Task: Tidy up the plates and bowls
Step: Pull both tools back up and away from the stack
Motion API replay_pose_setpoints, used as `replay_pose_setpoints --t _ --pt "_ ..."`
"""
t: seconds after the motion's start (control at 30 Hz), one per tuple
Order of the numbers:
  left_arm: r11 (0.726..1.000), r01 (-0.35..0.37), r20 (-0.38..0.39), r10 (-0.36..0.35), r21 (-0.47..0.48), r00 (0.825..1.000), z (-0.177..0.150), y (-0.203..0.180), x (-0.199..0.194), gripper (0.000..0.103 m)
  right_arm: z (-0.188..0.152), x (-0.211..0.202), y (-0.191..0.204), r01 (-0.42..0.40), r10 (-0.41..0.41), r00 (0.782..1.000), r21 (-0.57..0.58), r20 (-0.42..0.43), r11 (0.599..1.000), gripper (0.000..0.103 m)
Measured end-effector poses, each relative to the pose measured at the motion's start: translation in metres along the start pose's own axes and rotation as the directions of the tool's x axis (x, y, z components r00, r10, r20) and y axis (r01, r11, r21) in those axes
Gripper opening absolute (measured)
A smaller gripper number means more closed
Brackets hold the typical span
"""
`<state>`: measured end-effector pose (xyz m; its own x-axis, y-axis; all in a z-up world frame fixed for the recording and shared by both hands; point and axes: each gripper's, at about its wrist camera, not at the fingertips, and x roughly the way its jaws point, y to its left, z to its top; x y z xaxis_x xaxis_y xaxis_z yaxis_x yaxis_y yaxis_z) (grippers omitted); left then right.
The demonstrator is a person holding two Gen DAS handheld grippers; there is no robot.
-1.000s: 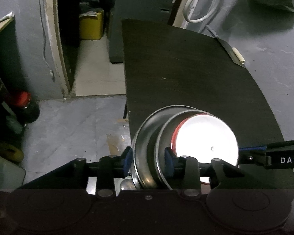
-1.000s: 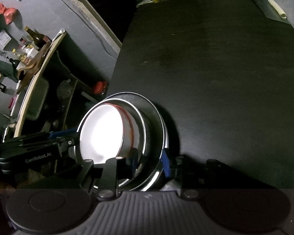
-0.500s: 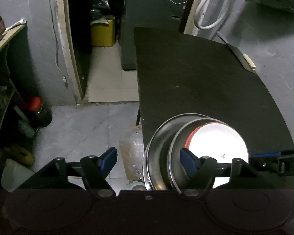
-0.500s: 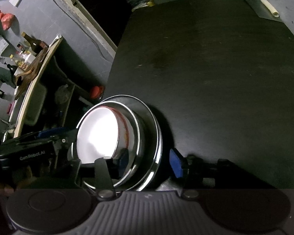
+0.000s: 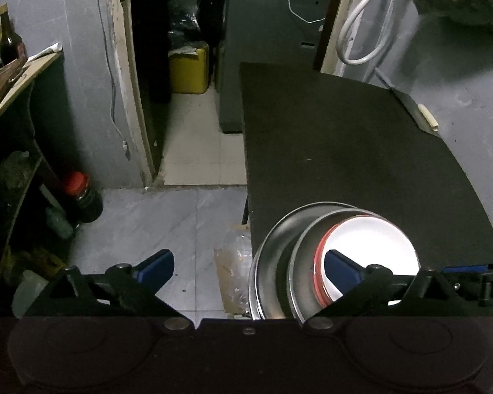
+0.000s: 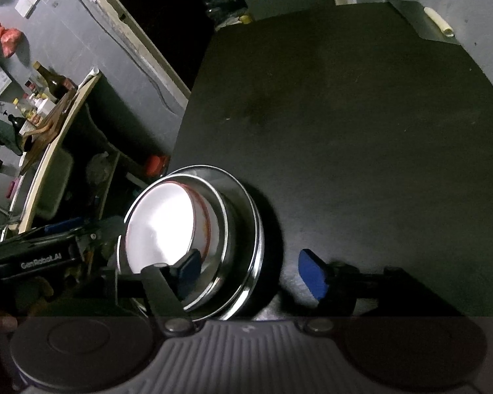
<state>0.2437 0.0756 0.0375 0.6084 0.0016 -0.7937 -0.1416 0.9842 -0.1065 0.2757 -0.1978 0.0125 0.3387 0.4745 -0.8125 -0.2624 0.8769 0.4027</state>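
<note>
Steel stack [image 5: 279,262] released, both grippers opening

The near side of the steel plate [image 5: 269,262] and of the steel bowl [image 5: 304,262] nested in it is cut off behind the left gripper's dark body. The white plate [image 5: 371,239] glares so hard that its surface cannot be read, and one blue finger [image 5: 340,271] covers part of it. From the right wrist, the labels on the shelf bottles [image 6: 49,82] are too small to read.
</note>
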Motion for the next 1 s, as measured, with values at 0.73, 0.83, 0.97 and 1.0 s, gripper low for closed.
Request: replay_pose_setpoints --t 0.73,0.83,0.97,1.0 --pt "0.977 -0.094 0.303 0.15 -0.192 0.941 -0.016 -0.01 -0.063 0.102 -0.028 -0.061 -0.011 0.006 -0.003 0.948 -0.01 0.318 1.0 0.103" --pt "0.979 -0.09 0.317 0.146 -0.185 0.937 -0.023 -0.019 -0.073 0.102 -0.032 -0.07 -0.013 0.013 -0.008 0.935 -0.012 0.356 1.0 0.103" --pt "0.975 -0.101 0.334 0.164 -0.196 0.928 -0.038 -0.028 -0.088 0.102 -0.038 -0.08 -0.015 0.036 -0.028 0.925 -0.014 0.378 0.999 0.103" --pt "0.975 -0.109 0.334 0.17 -0.195 0.927 -0.041 -0.029 -0.091 0.102 -0.04 -0.082 -0.016 0.04 -0.032 0.922 -0.011 0.386 0.999 0.103"
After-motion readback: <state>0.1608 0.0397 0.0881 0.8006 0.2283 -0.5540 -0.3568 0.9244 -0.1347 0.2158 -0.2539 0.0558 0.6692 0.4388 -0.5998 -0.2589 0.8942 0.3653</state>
